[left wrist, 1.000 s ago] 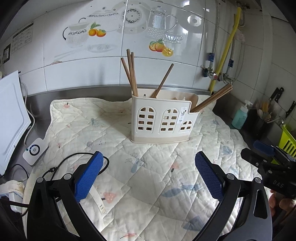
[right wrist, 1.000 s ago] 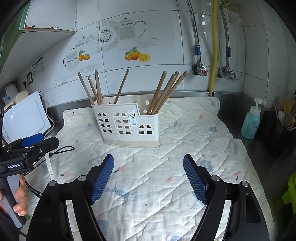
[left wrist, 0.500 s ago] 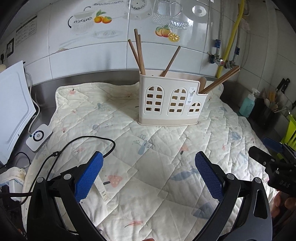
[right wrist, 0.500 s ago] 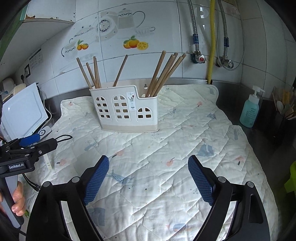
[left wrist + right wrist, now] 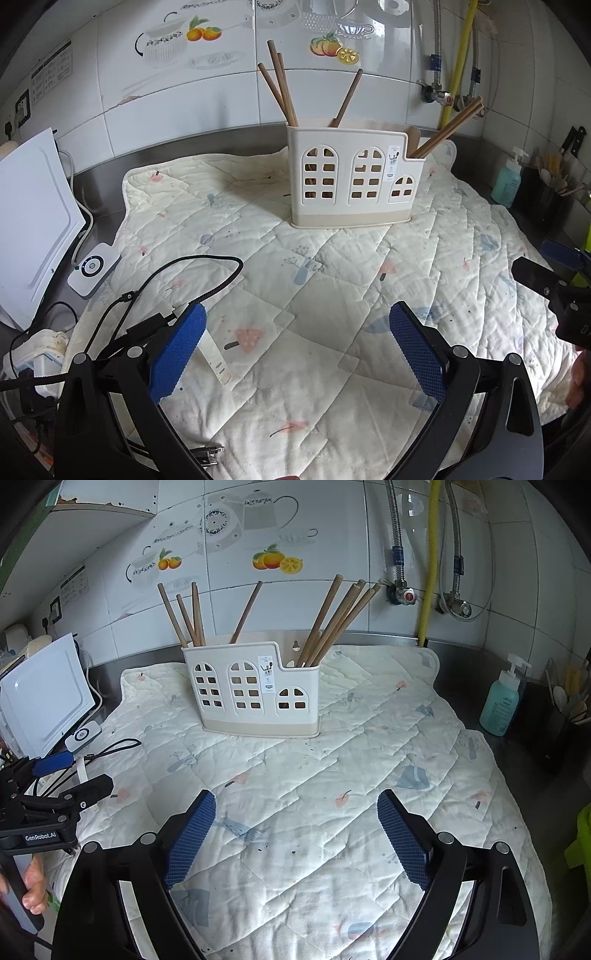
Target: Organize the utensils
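My cream holder (image 5: 258, 694) has arched window cut-outs and holds brown chopsticks (image 5: 332, 620); the off-white quilt (image 5: 332, 775) shows small, perhaps mushroom, prints; my pads (image 5: 192, 842) are blue.

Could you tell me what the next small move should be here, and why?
Probably draw both grippers back and stop. All the chopsticks in view already stand in the utensil holder, none lies on the quilted mat, and the left gripper and right gripper are open and empty, the right's jaws having just been opening.
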Motion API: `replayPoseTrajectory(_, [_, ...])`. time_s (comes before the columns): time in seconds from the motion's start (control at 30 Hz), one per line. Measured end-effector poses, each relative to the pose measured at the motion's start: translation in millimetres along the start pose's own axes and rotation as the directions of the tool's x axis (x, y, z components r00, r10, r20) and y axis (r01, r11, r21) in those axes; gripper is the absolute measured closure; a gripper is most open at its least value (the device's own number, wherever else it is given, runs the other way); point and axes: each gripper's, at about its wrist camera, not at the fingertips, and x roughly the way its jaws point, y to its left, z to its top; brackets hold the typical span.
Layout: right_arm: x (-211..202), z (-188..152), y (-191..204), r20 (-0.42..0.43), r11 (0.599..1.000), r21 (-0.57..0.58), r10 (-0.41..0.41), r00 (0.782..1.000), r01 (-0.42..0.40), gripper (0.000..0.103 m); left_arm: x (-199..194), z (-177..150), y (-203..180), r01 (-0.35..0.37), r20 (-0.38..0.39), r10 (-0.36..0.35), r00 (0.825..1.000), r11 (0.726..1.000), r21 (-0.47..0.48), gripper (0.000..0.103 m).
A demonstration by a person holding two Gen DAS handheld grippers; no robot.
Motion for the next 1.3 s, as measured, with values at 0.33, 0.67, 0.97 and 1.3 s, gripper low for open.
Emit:
replayPoseTrajectory(0.33, [0.1,0.3,2.8,-0.002,1.0,-0.007,-0.002,1.0,0.002,0.016,2.3,-2.5,-0.9,-0.012,-0.009,0.012,1.0,1.0,0.016,0.005])
replayPoseTrajectory(0.67, [0.8,0.7,3.1,-0.003,1.0,-0.008,0.002,1.0,-0.002,0.016,4.3,-4.4,-2.6,-0.016,-0.016,0.017,1.0,1.0,0.023,0.005])
replayPoseTrajectory(0.97, [0.7,1.3,2.5,0.0,1.0,-0.003,-0.003,1.0,0.003,0.016,6.9,-6.2,-1.6,-0.017,-0.022,0.018,1.0,1.0,0.019,0.005])
replayPoseTrajectory(1.3, [0.8,0.8,3.9,0.0,1.0,-0.011,0.0,1.0,0.0,0.016,7.0,-7.1,-1.6,-0.014,-0.023,0.015,1.0,1.0,0.021,0.005])
